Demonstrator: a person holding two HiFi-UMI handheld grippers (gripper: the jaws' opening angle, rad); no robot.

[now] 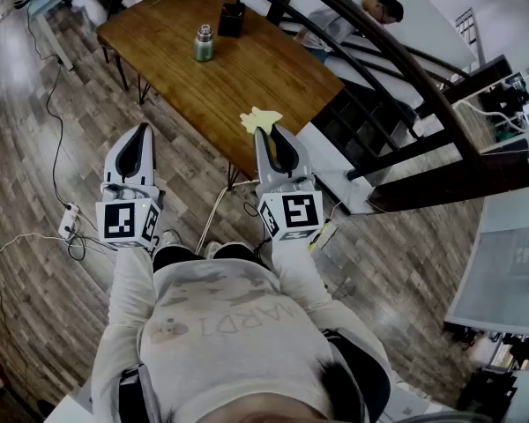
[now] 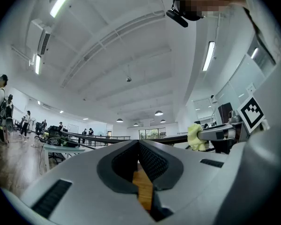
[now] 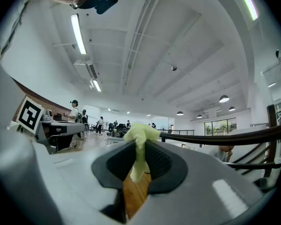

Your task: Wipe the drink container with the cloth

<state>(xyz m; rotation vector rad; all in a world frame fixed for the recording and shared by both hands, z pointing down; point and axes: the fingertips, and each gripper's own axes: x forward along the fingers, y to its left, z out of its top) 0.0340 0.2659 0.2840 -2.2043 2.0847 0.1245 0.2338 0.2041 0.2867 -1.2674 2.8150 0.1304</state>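
A green-grey drink container [image 1: 204, 43] stands upright on the wooden table [image 1: 247, 86], toward its far side. A pale yellow cloth [image 1: 259, 119] is pinched in my right gripper [image 1: 264, 130], which is held near the table's front edge. The cloth [image 3: 139, 146] pokes up between that gripper's shut jaws [image 3: 139, 149] in the right gripper view. My left gripper [image 1: 141, 131] hovers over the floor left of the table, jaws closed with nothing in them [image 2: 137, 146]. The left gripper view also shows the cloth [image 2: 195, 136] at its right.
A dark box [image 1: 231, 18] stands on the table behind the container. A black curved railing [image 1: 397, 69] runs along the right. Cables and a power strip [image 1: 69, 220] lie on the wooden floor at the left. A person [image 1: 370, 11] sits beyond the railing.
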